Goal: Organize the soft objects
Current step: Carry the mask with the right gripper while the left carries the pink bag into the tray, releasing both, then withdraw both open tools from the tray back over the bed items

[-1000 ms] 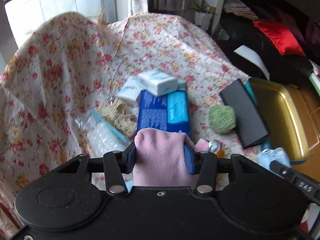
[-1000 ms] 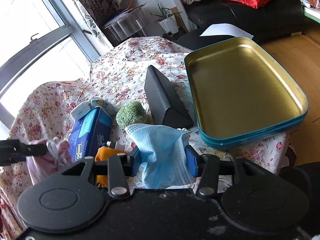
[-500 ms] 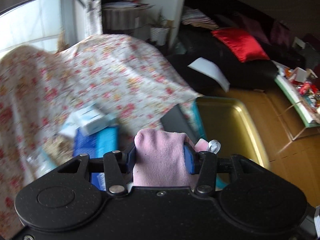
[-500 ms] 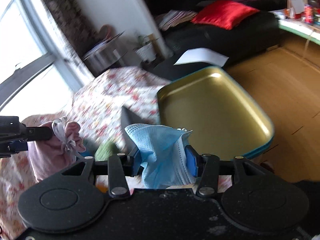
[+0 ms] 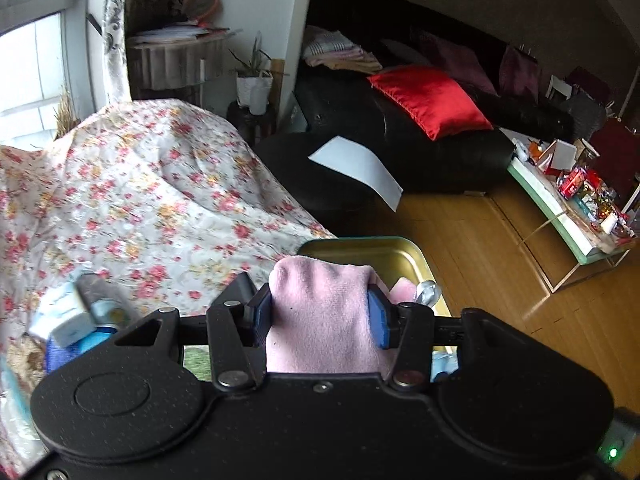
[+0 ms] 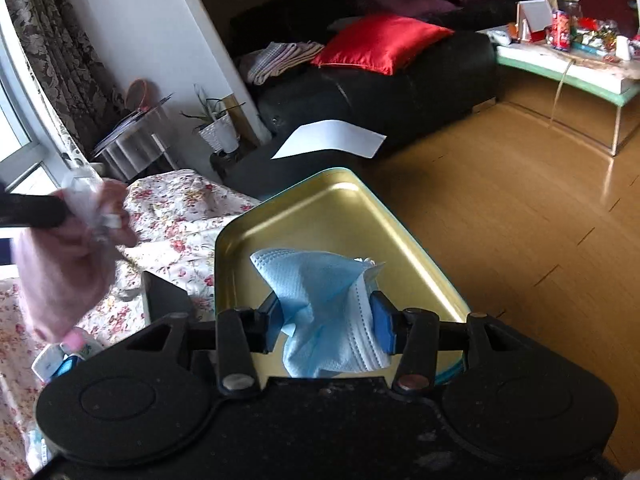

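My left gripper [image 5: 320, 314] is shut on a pink plush cloth [image 5: 320, 312] with a silver ribbon and holds it in the air, just short of the gold tray [image 5: 384, 252]. The cloth also shows blurred at the left of the right wrist view [image 6: 64, 264]. My right gripper [image 6: 328, 320] is shut on a light blue face mask [image 6: 324, 300] and holds it above the gold tray with a teal rim [image 6: 320, 216].
The tray lies at the edge of a table under a floral cloth [image 5: 140, 200]. A black case [image 6: 164, 300], a white packet [image 5: 68, 316] and a blue tissue pack [image 5: 64, 352] lie on it. Beyond are a wooden floor [image 6: 500, 220] and a black sofa [image 6: 380, 76].
Both grippers have swung right, away from the items on the table, toward the gold tray, each still holding its object. The mask now hangs over the tray.
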Tool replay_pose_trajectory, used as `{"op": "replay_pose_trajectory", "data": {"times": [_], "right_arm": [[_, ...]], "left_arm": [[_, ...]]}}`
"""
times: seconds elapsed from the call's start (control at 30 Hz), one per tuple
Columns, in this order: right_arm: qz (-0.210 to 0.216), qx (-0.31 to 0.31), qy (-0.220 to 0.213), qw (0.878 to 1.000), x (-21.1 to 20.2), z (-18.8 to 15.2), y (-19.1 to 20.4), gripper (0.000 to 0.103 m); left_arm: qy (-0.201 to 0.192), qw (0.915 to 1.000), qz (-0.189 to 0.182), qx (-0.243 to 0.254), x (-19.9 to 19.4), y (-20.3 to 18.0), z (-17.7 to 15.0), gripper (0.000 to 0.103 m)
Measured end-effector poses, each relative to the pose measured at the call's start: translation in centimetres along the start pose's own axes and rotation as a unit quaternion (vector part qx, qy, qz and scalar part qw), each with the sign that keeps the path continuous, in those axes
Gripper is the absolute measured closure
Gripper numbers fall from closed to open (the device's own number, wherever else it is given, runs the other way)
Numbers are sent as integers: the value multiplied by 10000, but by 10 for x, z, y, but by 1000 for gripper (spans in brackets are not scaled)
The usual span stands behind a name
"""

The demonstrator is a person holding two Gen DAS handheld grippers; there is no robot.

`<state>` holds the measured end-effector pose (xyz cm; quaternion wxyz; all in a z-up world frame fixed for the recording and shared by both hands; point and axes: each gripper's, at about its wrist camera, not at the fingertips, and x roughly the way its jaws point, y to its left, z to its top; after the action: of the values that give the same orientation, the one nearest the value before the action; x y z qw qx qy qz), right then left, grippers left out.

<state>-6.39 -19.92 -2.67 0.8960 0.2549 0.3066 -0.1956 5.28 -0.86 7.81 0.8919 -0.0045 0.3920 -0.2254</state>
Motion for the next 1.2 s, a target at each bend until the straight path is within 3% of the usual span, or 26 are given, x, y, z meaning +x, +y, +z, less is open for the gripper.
{"op": "replay_pose_trajectory", "data": {"times": [0.4, 0.43, 0.53, 0.7, 1.03, 1.2], "right_arm": [[-8, 9, 174, 9998, 17, -3, -1, 55], [-14, 64, 195, 9998, 20, -3, -1, 53], [-58, 263, 225, 9994, 25, 0, -6, 34], [-5, 441, 249, 9987, 26, 1, -9, 27], [17, 512, 297, 9982, 28, 1, -11, 26], [11, 596, 325, 9977, 30, 1, -14, 23]], "left_arm": [[238, 9997, 33, 71, 54, -33, 19, 60], [168, 9997, 58, 136, 56, -36, 21, 60], [80, 9994, 173, 288, 63, -47, 24, 59], [175, 9992, 231, 281, 70, -50, 23, 47], [500, 9976, 453, 149, 71, -37, 9, 38], [732, 9962, 453, 103, 66, -29, 2, 28]]}}
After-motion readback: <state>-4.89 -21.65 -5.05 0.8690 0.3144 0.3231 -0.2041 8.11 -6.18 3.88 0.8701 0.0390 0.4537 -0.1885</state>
